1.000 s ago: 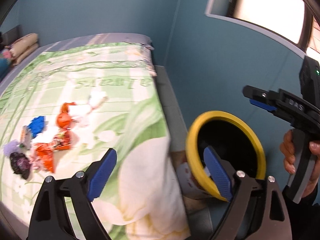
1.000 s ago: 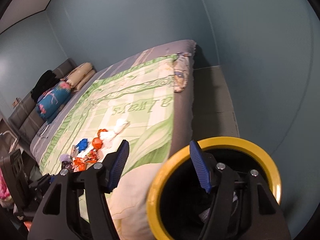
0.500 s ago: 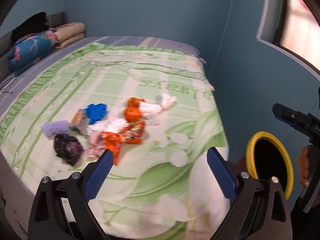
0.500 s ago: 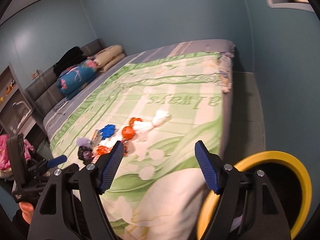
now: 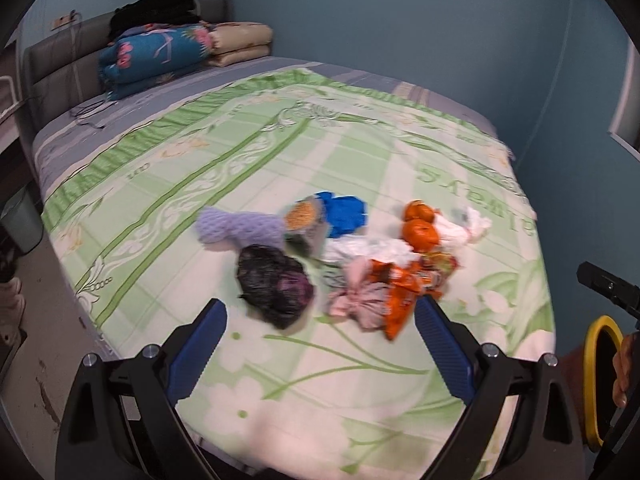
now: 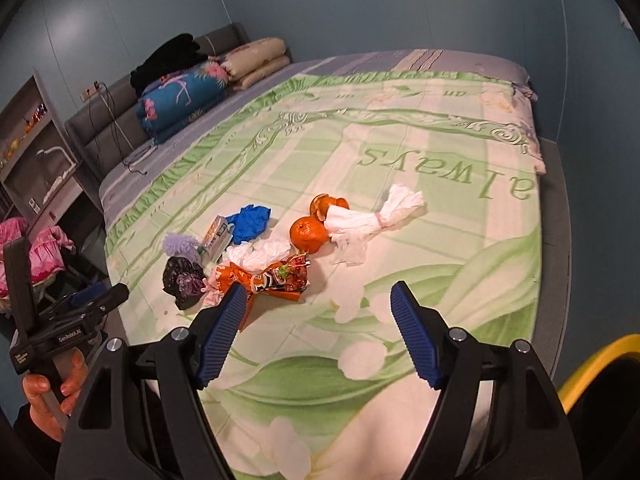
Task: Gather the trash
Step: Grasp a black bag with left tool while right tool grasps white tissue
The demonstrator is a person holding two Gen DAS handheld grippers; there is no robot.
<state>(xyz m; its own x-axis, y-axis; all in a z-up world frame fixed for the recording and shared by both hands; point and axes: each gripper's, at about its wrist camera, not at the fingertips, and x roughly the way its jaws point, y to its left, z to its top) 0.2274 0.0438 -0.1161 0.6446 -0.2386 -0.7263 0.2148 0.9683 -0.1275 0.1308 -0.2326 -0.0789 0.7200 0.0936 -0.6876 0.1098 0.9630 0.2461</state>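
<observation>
Several pieces of trash lie in a cluster on the green bedspread (image 5: 280, 152): a black plastic bag (image 5: 274, 286), an orange snack wrapper (image 5: 400, 288), an orange (image 5: 420, 232), white tissue (image 5: 464, 228), a blue glove (image 5: 346, 216) and a purple mesh (image 5: 236, 230). They also show in the right wrist view: the bag (image 6: 184, 280), wrapper (image 6: 276, 276), orange (image 6: 308, 234), tissue (image 6: 372, 220) and glove (image 6: 250, 222). My left gripper (image 5: 320, 344) is open and empty, just short of the bag. My right gripper (image 6: 318, 336) is open and empty, short of the wrapper. The yellow-rimmed bin (image 5: 600, 376) stands at the right.
Folded bedding (image 6: 188, 96) and pillows lie by the headboard. A shelf unit (image 6: 36, 152) and pink cloth (image 6: 40, 252) stand left of the bed. A grey bin (image 5: 22, 220) is on the floor at the left. The blue wall is close on the right.
Both grippers have swung left from the yellow bin toward the bed. The trash cluster now sits ahead of both, and the bin has slid to the right edge of each view.
</observation>
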